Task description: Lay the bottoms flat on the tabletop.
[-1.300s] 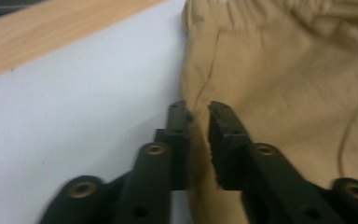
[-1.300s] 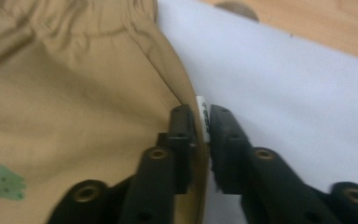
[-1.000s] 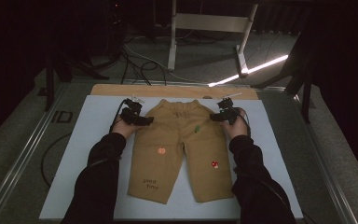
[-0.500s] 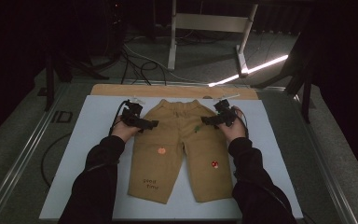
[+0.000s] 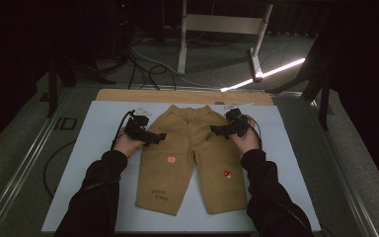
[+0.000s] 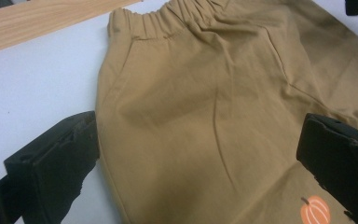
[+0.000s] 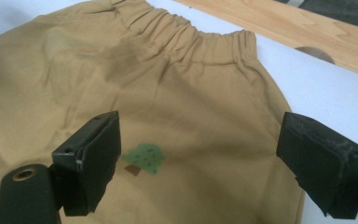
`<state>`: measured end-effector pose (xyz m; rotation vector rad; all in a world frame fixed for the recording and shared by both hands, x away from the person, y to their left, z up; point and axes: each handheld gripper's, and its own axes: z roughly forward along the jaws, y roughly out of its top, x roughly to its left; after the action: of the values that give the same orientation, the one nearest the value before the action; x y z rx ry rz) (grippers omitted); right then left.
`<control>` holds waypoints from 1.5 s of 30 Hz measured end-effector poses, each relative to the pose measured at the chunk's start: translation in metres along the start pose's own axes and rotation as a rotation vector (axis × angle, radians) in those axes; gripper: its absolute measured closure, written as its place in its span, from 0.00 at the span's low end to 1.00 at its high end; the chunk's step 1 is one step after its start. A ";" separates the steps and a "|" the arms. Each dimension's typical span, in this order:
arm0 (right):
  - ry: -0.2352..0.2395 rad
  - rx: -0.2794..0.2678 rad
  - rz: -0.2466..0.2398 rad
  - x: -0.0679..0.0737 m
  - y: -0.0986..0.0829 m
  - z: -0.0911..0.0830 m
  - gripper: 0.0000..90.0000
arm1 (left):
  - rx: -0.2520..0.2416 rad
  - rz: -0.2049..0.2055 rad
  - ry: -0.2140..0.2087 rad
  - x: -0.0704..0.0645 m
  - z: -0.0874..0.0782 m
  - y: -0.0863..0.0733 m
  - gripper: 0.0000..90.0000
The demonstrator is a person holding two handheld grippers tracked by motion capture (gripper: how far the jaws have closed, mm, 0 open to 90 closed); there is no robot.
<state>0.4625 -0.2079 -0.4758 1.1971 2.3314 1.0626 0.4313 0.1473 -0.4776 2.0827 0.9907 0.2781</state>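
Tan children's trousers (image 5: 187, 148) lie flat on the white mat (image 5: 94, 148), elastic waistband at the far end and legs towards me. They carry a pumpkin patch (image 5: 170, 159), a mushroom patch (image 5: 226, 173) and a green tree patch (image 7: 144, 158). My left gripper (image 5: 162, 137) hovers over the trousers' left hip, jaws wide open astride the side seam (image 6: 196, 158). My right gripper (image 5: 213, 131) is over the right hip, also wide open, with the tree patch beside its left jaw (image 7: 207, 161). Neither holds any cloth.
A wooden board (image 5: 177, 95) runs along the mat's far edge. The table's metal rim (image 5: 34, 153) frames the left side. Beyond it stand a white metal stand (image 5: 217, 29) and floor cables (image 5: 148, 64). Bare mat lies on both sides of the trousers.
Both grippers have moved inward from the trousers' outer edges and a little towards me, and now sit over the hips. The trousers have not shifted.
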 end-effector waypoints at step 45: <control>0.229 0.020 -0.053 0.063 -0.162 -0.143 0.37 | -0.123 0.115 -0.041 -0.063 -0.128 -0.108 0.00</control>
<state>0.2523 -0.2867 -0.4949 1.0636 2.5350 1.2170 0.2663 0.2150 -0.4645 2.0279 0.8107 0.3455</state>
